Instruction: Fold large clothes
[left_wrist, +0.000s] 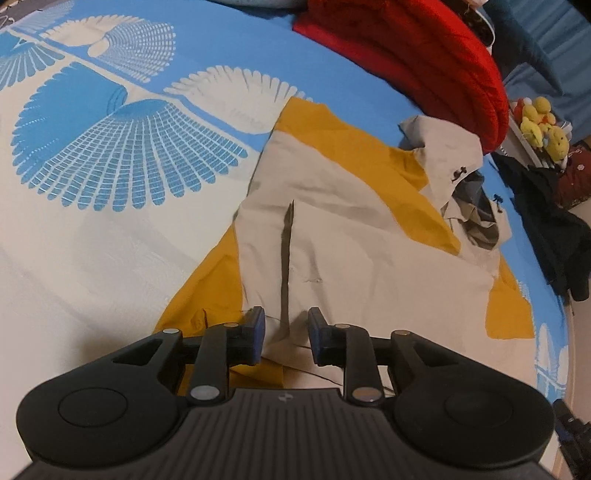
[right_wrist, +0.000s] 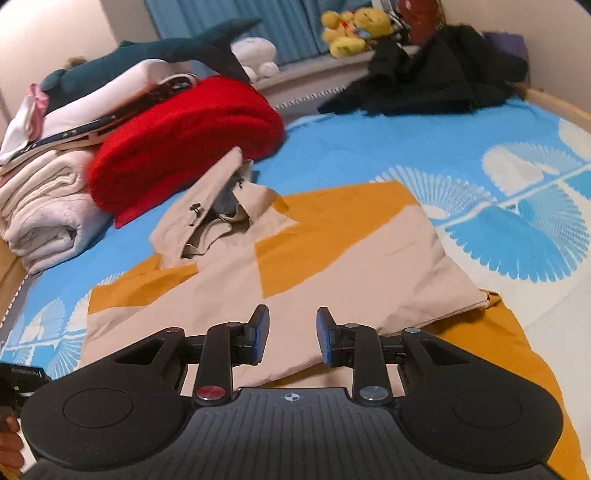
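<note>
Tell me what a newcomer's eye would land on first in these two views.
First, the beige and mustard jacket spread flat across the middle of the bed, hood end toward the far side. Next, the bright red folded blanket just beyond the hood, stacked against pale folded laundry. Under it all, the blue and white fan-patterned bedspread fills the frame.

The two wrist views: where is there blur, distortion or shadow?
Left wrist view: fisheye bends the blue and white patterned bedsheet; the gripper casts a soft shadow at lower left. Right wrist view: the red folded blanket and far plush toys look smeared.
</note>
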